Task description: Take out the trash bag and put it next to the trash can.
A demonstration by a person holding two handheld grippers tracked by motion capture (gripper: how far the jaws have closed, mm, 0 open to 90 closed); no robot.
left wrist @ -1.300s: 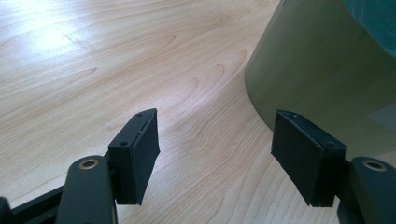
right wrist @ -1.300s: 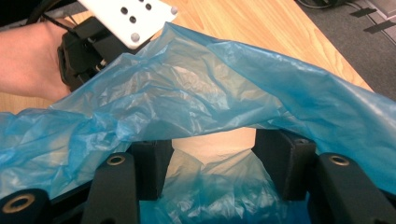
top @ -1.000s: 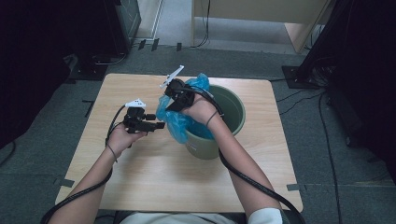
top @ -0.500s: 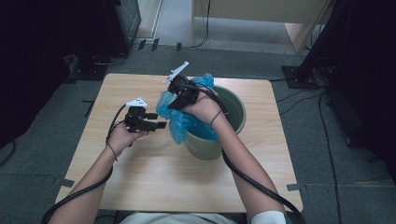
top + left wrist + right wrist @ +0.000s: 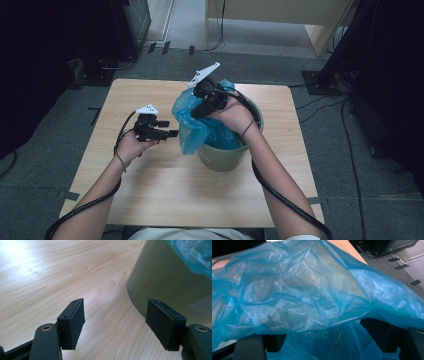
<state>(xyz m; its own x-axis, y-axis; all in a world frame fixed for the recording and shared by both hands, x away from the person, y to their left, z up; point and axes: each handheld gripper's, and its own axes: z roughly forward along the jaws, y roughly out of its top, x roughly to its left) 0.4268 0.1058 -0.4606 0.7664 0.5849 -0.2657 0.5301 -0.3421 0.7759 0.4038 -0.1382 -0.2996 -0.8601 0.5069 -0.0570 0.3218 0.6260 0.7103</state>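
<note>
the right gripper [image 5: 194, 113] is above the left part of the green bin [image 5: 225, 157], with the blue plastic bag [image 5: 192, 131] around its tip. in the right gripper view the blue bag [image 5: 312, 302] lies over and between the two black jaws and covers most of them, so i cannot tell if the pads press on the film or only stand inside its folds. the jaws have just been closing a little, with the bag film between them. the bag sits in the bin as a liner; its loose upper part rises over the left rim and hangs down the left outside wall of the bin.

the left gripper [image 5: 172, 133] is held low over the table [image 5: 150, 200], just left of the bin and of the hanging part of the bag, and points toward them. in the left gripper view its jaws stand wide apart and nothing is between them, only the bare wood of the table [image 5: 62, 277]. the green bin [image 5: 170, 282] wall is just ahead of the right jaw in that view, and a corner of the blue bag [image 5: 197, 255] shows above it.

the bin stands a little right of the middle of the table, nearer the far edge than the near one. the person's forearms come in from the near edge.
</note>
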